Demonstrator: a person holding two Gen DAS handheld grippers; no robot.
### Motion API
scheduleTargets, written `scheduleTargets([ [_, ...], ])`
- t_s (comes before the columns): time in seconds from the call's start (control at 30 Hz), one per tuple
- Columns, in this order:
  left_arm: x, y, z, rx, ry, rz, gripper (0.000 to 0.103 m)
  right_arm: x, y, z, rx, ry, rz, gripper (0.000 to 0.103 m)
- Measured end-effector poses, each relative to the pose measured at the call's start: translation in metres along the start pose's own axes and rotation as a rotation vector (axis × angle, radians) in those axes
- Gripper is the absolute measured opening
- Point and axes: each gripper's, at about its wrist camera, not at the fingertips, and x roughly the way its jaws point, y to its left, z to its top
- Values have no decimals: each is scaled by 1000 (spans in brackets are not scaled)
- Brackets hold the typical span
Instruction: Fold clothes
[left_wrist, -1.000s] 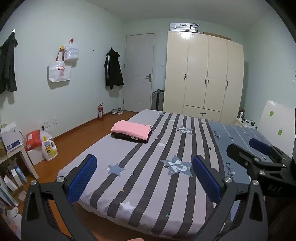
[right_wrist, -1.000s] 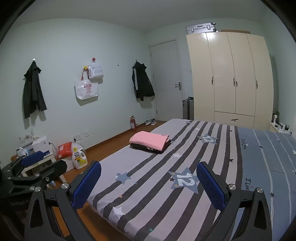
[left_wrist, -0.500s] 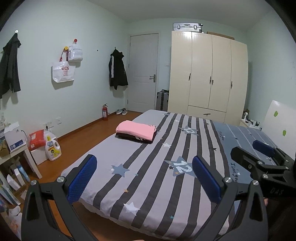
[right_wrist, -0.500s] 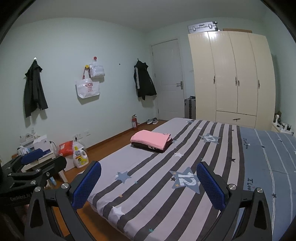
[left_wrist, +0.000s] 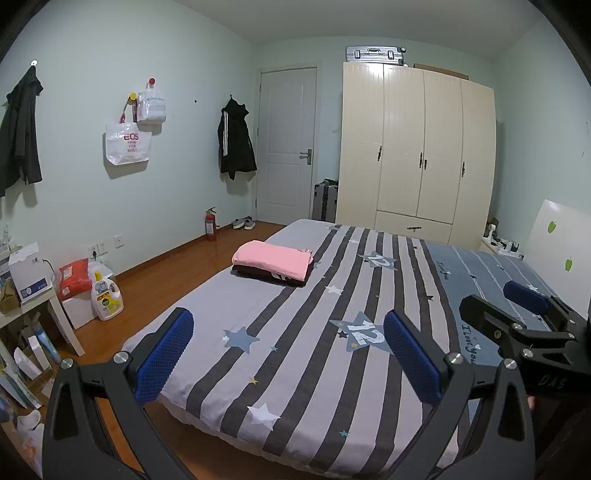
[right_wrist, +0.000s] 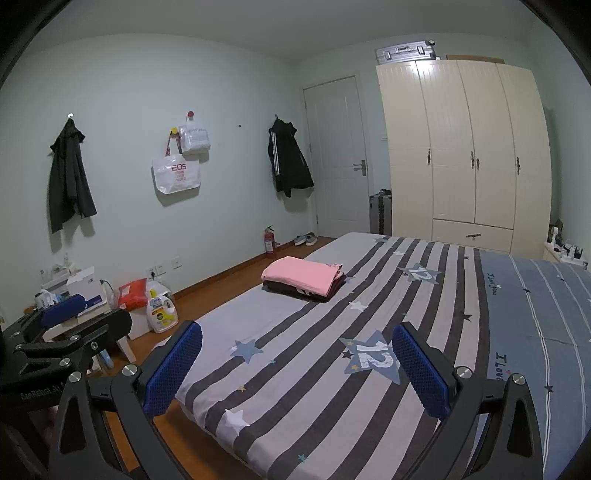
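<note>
A folded pink garment (left_wrist: 273, 259) lies on top of a folded dark garment (left_wrist: 269, 277) near the left edge of the striped bed (left_wrist: 332, 369); the stack also shows in the right wrist view (right_wrist: 304, 274). My left gripper (left_wrist: 288, 354) is open and empty, held above the bed's near end, well short of the stack. My right gripper (right_wrist: 295, 367) is open and empty, also above the near end. The right gripper shows at the right of the left wrist view (left_wrist: 517, 314); the left gripper shows at the left of the right wrist view (right_wrist: 74, 325).
A cream wardrobe (left_wrist: 417, 147) and a white door (left_wrist: 288, 144) stand at the far wall. A small white table (left_wrist: 29, 295), a detergent bottle (left_wrist: 105, 297) and a red bag (left_wrist: 74, 282) sit on the wooden floor left of the bed. A fire extinguisher (left_wrist: 210, 223) stands by the wall.
Both grippers have drawn back and tilted up a little, so the bed and the folded stack sit lower and farther in view. Both stay open and empty.
</note>
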Motion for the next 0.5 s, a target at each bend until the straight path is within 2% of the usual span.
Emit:
scheduleTargets([
  [0.5,0,-1,1,5,-4,1,102,2,1,0,-12,-4,1,102],
])
